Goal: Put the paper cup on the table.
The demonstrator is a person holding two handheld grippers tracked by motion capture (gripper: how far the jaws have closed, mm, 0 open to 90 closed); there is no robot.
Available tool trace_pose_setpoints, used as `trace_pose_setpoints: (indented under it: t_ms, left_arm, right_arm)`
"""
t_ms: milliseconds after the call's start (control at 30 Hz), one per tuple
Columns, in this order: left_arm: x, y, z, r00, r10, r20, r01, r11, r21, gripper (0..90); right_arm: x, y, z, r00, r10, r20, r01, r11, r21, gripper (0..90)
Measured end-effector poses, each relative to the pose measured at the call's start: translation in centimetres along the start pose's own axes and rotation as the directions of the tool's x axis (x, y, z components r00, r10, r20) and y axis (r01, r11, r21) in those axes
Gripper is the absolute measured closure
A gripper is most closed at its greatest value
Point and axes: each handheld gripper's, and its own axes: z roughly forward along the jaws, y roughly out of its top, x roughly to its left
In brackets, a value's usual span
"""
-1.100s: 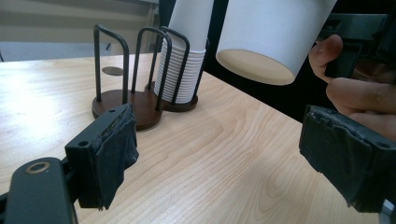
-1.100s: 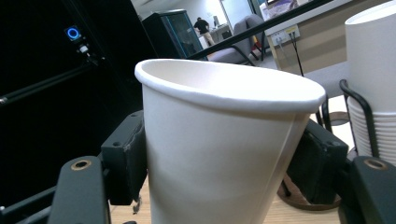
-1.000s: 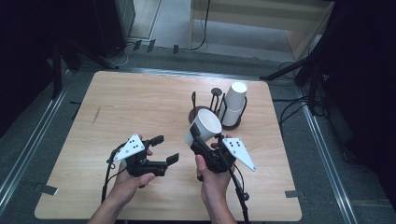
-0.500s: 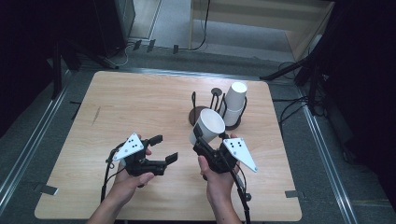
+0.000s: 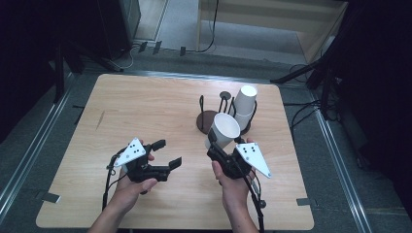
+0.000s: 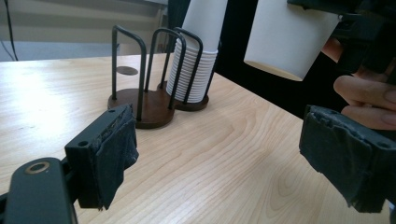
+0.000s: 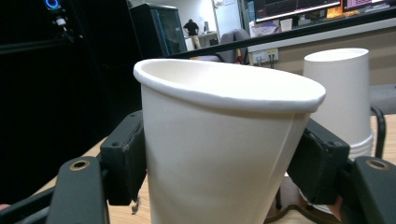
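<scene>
Dark room all round, grey floor with cables beyond the far edge; a pale wooden surface (image 5: 160,111) sits lit in the middle, mostly bare.

Toward its right-hand far part stands a dark wire cup holder (image 5: 210,116) on two round brown bases. One bay is vacant. The other carries a stack of white paper cups (image 5: 244,106), mouths down, leaning slightly. From the left gripper view the stack's nested rims show as tight ridges inside the wire loops (image 6: 190,70).

Two forearms come in from the near edge. Right hand (image 5: 233,187) holds the right gripper (image 5: 218,145), its black jaws clamped on a single white paper cup (image 5: 221,132) lifted off the surface, mouth tilted upward and toward the camera above. It sits just on the near side of the holder, apart from the stack. In the right gripper view the cup (image 7: 219,154) stands between both padded jaws, rolled rim uppermost, with the stack behind it at right.

Left hand (image 5: 130,187) holds the left gripper (image 5: 167,153) low over the surface, well left of the cup, jaws spread wide with nothing between them. Pad cloth (image 6: 116,154) frayed at its edges.
</scene>
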Motion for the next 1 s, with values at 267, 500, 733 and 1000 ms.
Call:
trace_pose_setpoints:
  t_ms: [267, 500, 733, 1000]
  left_arm:
    - [0.6, -0.2, -0.3, 0.9997, -0.009, -0.022, 0.009, 1.0, 0.002, 11.7]
    - [1.2, -0.6, -0.6, 0.9987, -0.011, -0.049, 0.012, 0.9999, 0.01, 11.7]
    - [2.1, -1.0, -1.4, 0.996, -0.001, -0.089, 0.003, 0.9998, 0.017, 11.8]
    - [3.0, -2.0, -2.7, 0.99, -0.007, -0.141, 0.011, 0.9995, 0.03, 12.0]
  right_arm:
    - [-1.3, -0.3, -0.1, 0.9994, -0.012, 0.034, 0.012, 1.0, 0.004, 29.2]
    - [-2.6, -0.5, -0.1, 0.9978, -0.03, 0.06, 0.03, 1.0, 0.01, 29.2]
    - [-4.7, -0.9, -0.2, 0.9954, -0.052, 0.081, 0.052, 0.999, 0.006, 29.3]
    - [-6.5, -1.6, -0.3, 0.9927, -0.099, 0.068, 0.101, 0.995, -0.018, 30.1]
